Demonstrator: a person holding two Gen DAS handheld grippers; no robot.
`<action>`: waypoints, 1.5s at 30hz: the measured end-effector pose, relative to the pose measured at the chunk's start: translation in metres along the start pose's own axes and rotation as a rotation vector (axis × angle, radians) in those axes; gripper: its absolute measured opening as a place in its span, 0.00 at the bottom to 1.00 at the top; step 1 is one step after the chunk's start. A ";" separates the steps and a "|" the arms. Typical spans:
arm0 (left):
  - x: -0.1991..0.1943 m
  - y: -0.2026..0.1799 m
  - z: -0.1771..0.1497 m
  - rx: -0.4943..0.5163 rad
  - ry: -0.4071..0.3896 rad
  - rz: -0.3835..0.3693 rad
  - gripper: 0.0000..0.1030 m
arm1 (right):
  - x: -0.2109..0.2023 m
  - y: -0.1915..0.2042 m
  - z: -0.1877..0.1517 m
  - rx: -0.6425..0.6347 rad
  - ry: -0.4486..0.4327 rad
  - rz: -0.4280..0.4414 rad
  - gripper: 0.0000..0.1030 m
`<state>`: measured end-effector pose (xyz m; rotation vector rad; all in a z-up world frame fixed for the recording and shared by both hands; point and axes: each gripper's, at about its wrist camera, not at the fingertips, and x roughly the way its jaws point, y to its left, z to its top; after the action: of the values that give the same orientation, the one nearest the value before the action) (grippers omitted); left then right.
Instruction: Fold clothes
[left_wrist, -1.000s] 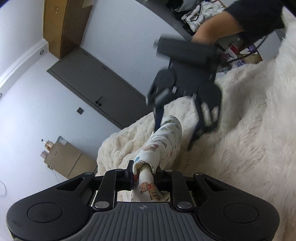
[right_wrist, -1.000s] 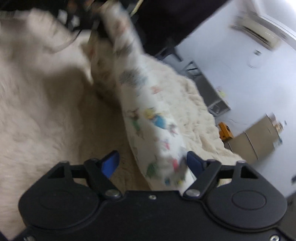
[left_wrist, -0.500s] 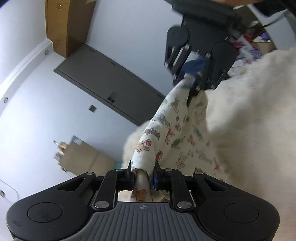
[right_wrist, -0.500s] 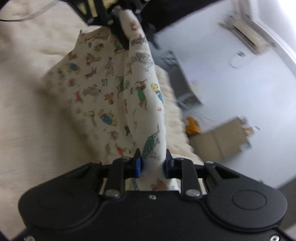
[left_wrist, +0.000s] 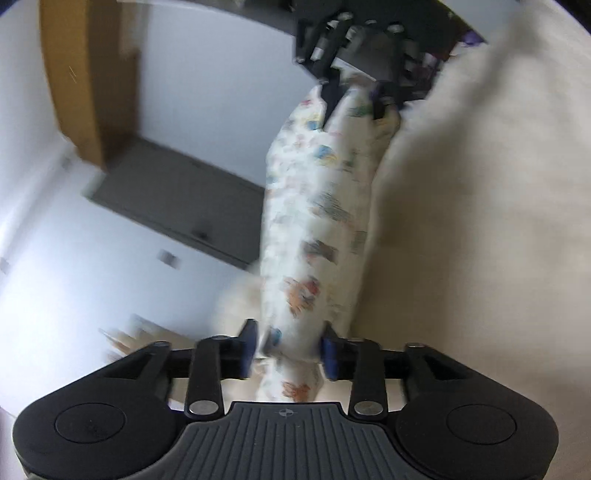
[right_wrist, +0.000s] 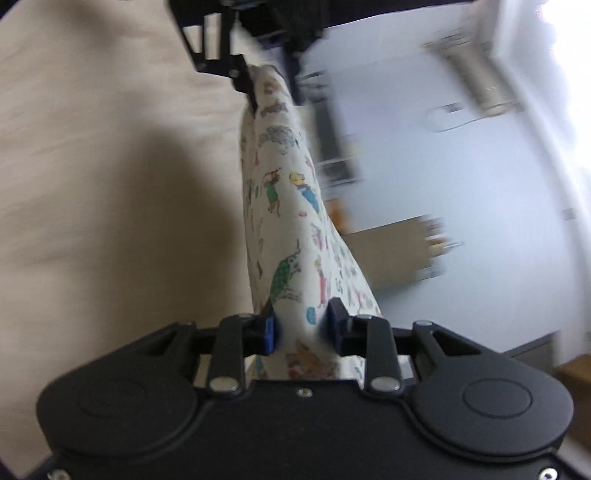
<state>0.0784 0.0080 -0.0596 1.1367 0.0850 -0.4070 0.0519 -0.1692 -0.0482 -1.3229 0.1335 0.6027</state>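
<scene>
The cloth (left_wrist: 314, 236), a white garment printed with small coloured animals, hangs as a bunched band strung between the two grippers, over the edge of a cream fleece blanket (left_wrist: 480, 221) where the blanket meets the open room. At the near end in the left wrist view, the left gripper (left_wrist: 288, 349) has its jaws opening, with the cloth running between the blue pads (left_wrist: 248, 347); a gap shows on each side, so they no longer pinch it. In the right wrist view the right gripper (right_wrist: 302, 326) is also opening, the cloth passing between its pads; whether the fabric brushes them I cannot tell through the blur. Both views are smeared, so fine contact is hard to read. The step in hand looks like laying the stretched cloth down on the blanket and letting go of both ends together. To do it well, the two ends should likely come down level and stay taut until the fabric rests on the fleece, so it lands as a straight strip rather than a twisted rope. Letting go too high could let the band slump off the blanket's edge toward the floor. Once free, the grippers should draw straight back so no hem drags along.
</scene>
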 end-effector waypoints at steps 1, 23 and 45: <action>0.000 -0.013 0.001 -0.014 0.006 0.018 0.37 | 0.001 0.017 -0.004 0.021 0.006 0.018 0.34; 0.014 0.010 0.045 -0.026 0.110 -0.023 0.48 | 0.001 0.007 0.002 0.215 0.091 -0.067 0.47; 0.068 -0.010 0.030 -0.295 0.212 -0.065 0.49 | 0.009 0.013 -0.008 0.304 0.133 -0.058 0.45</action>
<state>0.1330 -0.0413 -0.0738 0.8840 0.3578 -0.3181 0.0552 -0.1721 -0.0650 -1.0667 0.2831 0.4255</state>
